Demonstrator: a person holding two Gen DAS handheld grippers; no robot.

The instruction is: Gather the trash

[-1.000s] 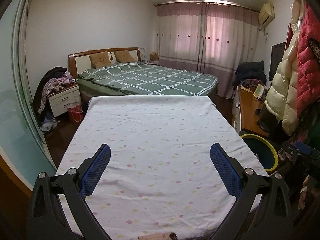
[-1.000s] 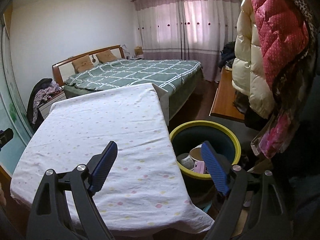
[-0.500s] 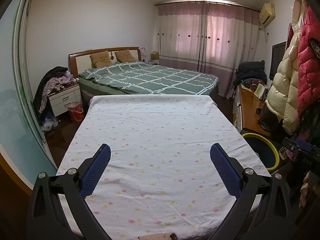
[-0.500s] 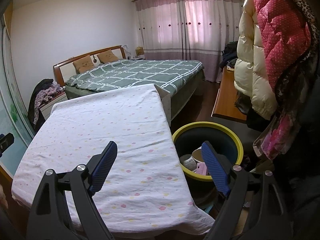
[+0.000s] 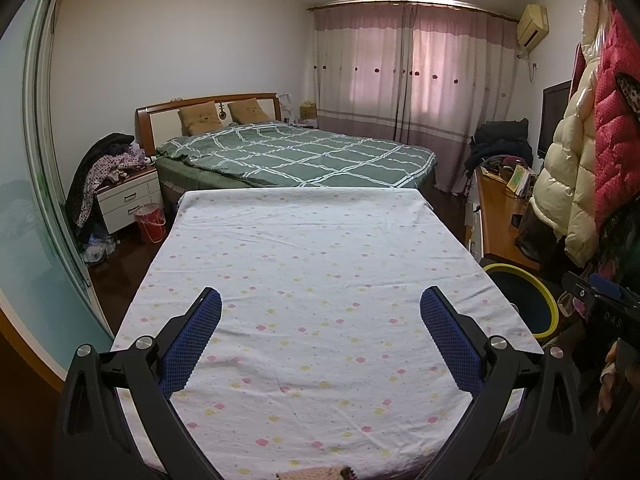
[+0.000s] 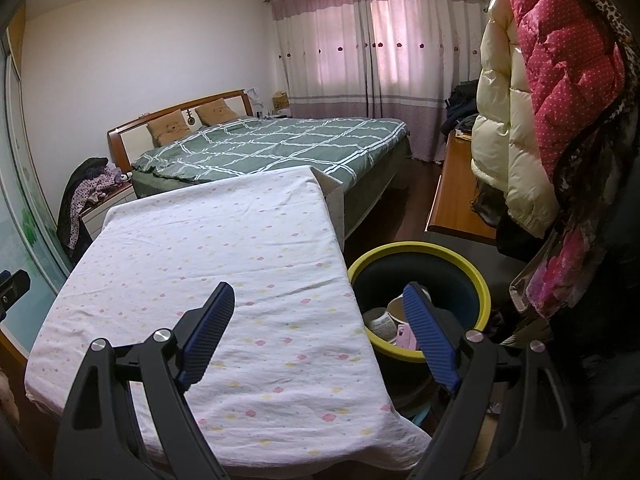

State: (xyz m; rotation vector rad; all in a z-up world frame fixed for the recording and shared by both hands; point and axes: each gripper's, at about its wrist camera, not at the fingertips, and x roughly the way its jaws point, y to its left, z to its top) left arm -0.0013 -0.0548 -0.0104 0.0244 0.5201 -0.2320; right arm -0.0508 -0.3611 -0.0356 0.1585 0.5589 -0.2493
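Nothing had changed: both tongs, left gripper [image 5: 320, 340] & right gripper [image 6: 320, 336], stayed wide open, empty; trash sat in bin [image 6: 476, 276] beside table [image 6: 208, 248], prob. done.

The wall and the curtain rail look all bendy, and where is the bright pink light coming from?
Left wrist view: the fisheye lens bows the curtain rail and the glass door; daylight glows pink through the curtains. Right wrist view: the same curving at the edges, corners dark, the bin sharp, not blurred.
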